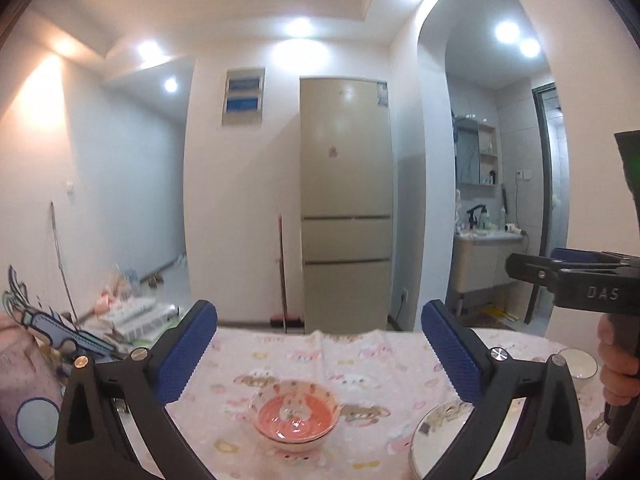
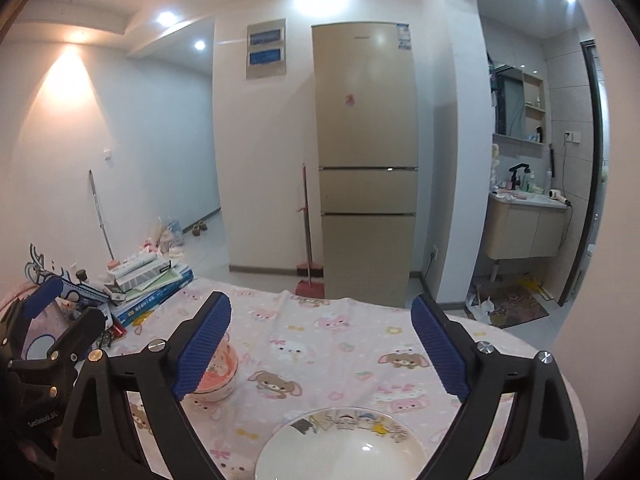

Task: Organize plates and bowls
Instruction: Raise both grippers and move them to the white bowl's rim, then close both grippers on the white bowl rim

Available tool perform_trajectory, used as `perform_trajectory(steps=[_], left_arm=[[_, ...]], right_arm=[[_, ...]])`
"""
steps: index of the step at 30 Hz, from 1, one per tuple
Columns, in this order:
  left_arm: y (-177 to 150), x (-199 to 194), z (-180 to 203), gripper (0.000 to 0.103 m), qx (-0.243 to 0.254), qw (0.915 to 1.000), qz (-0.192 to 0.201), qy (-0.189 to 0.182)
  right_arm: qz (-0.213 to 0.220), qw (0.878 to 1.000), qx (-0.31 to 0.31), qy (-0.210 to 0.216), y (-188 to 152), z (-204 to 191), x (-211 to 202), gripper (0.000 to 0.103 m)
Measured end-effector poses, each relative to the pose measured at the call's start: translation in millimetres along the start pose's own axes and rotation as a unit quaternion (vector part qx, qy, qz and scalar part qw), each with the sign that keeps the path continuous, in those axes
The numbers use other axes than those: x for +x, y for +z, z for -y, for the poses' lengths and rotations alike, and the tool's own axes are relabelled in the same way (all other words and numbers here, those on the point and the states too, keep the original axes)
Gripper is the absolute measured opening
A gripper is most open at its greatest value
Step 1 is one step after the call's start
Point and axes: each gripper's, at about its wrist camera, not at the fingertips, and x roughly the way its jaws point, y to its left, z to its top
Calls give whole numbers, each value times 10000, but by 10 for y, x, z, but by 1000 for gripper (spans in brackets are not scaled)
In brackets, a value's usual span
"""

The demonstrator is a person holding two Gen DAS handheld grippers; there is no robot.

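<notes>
Both sets of tongs, the left gripper (image 1: 320, 356) and right gripper (image 2: 322, 344), stand spread and empty above the table (image 2: 340, 332), so reaching carelessly could knock the pink bowl (image 1: 295, 416) at six o'clock into the white plate (image 2: 340, 446) at four.

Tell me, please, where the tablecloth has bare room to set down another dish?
The widest free patch lies beyond the white plate, toward the far table edge, right of the pink bowl. The left side is crowded: books and clutter stack there.
</notes>
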Motion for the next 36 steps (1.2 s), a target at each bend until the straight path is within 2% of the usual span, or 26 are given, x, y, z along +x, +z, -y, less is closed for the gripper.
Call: perform_trajectory(steps=[2,7,12,16,20,22,25,29,36], left_arm=[[38,-67,123,103,-11,10000,37,-28],[118,-172,370,103,-86,9993,34,-361],[193,-289,840,103,160,9975,229,-648],[130,-227,1270,103,294,9945,385,-927],[-21,-7,1792,103,356,9876,-42,-1530],[-89,74,2010,103,357,9862,-104,-1615],[-182,282,2395,103,375,9821,-417,-1799],[-346,626,2883,103,350,9690,-1096,-2185],[-727,1074,3437,103,640,9579,-1742,-2189]], right_arm=[[114,9999,52,-34,9,121,-150,92],[381,9989,169,-210,-15,448,-501,93],[515,9973,173,-500,-87,804,-747,94],[509,9947,297,-842,-186,1163,-861,95],[302,9919,413,-1165,-289,1546,-871,95],[203,9893,480,-1361,-338,1744,-874,95],[42,9843,597,-1662,-392,2037,-844,95],[-251,9765,764,-2000,-538,2413,-770,95],[-1010,9672,1127,-2041,-924,3038,-424,90]])
